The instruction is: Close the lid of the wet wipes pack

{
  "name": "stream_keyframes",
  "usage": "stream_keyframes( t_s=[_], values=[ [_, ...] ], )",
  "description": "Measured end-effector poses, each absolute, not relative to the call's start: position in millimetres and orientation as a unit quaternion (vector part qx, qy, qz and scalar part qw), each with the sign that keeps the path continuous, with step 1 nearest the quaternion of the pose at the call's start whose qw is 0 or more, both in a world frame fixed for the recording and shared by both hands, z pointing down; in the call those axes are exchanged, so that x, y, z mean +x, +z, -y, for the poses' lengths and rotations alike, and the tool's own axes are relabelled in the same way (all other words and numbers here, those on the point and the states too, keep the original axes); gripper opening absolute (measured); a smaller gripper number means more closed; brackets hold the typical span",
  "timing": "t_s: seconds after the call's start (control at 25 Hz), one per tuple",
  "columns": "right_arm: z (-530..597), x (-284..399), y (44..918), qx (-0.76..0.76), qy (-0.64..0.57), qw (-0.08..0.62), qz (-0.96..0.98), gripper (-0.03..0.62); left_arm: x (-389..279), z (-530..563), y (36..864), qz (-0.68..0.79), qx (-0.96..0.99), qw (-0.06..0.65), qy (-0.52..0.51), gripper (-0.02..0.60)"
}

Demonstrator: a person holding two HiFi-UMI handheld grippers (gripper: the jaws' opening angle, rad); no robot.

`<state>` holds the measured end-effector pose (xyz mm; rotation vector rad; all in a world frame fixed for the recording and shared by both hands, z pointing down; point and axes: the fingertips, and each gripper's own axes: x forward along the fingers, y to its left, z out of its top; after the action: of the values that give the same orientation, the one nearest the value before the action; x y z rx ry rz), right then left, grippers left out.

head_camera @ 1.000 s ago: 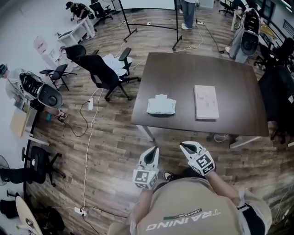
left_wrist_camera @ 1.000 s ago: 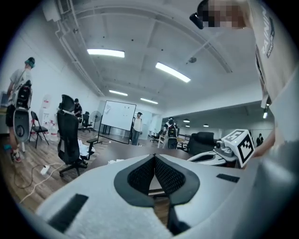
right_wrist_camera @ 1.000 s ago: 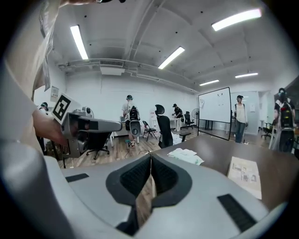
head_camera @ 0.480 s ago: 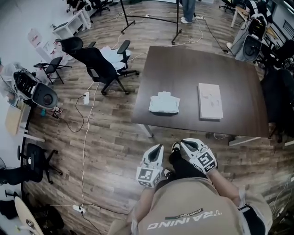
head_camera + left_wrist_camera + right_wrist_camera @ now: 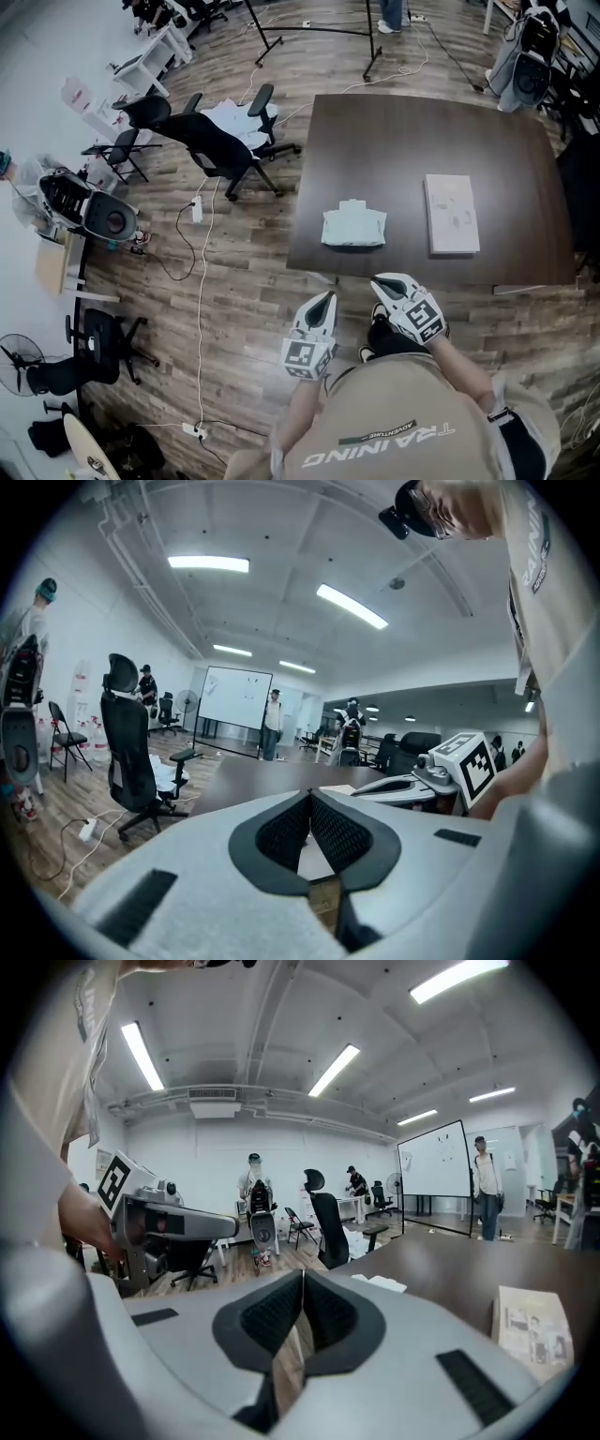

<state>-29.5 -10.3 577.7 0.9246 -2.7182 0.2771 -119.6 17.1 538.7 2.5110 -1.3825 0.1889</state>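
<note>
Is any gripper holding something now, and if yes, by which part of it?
Nothing is held. The left gripper and the right gripper are both shut and empty. The wet wipes pack lies on the table, apart from both.

The person's forearms reach forward side by side from the torso, and each hand carries a gripper angled slightly downward, just short of the near edge of the tabletop (image 5: 422, 131). The left gripper (image 5: 328, 296) has its jaws closed tip to tip with nothing between them. The right gripper (image 5: 378, 280), close beside it, is likewise pressed together and empty.
</note>
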Motion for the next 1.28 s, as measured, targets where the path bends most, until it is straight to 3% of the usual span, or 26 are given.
stream_keyframes(
  t_s=[0.24, 1.0, 1.28],
  values=[
    [64.1, -29.3, 577.5, 0.311, 0.111, 0.099, 0.939, 0.015, -114.3, 32.3, 538.9, 0.477, 0.865, 0.128, 0.090, 0.011],
    [144.2, -13.0, 615.0, 0.320, 0.162, 0.114, 0.926, 0.015, -105.4, 122.3, 566.3, 0.454, 0.870, 0.155, 0.112, 0.011],
    [183.6, -21.1, 602.6, 0.365, 0.143, 0.122, 0.912, 0.015, -110.2, 174.1, 552.5, 0.398, 0.902, 0.130, 0.108, 0.011]
  ],
)
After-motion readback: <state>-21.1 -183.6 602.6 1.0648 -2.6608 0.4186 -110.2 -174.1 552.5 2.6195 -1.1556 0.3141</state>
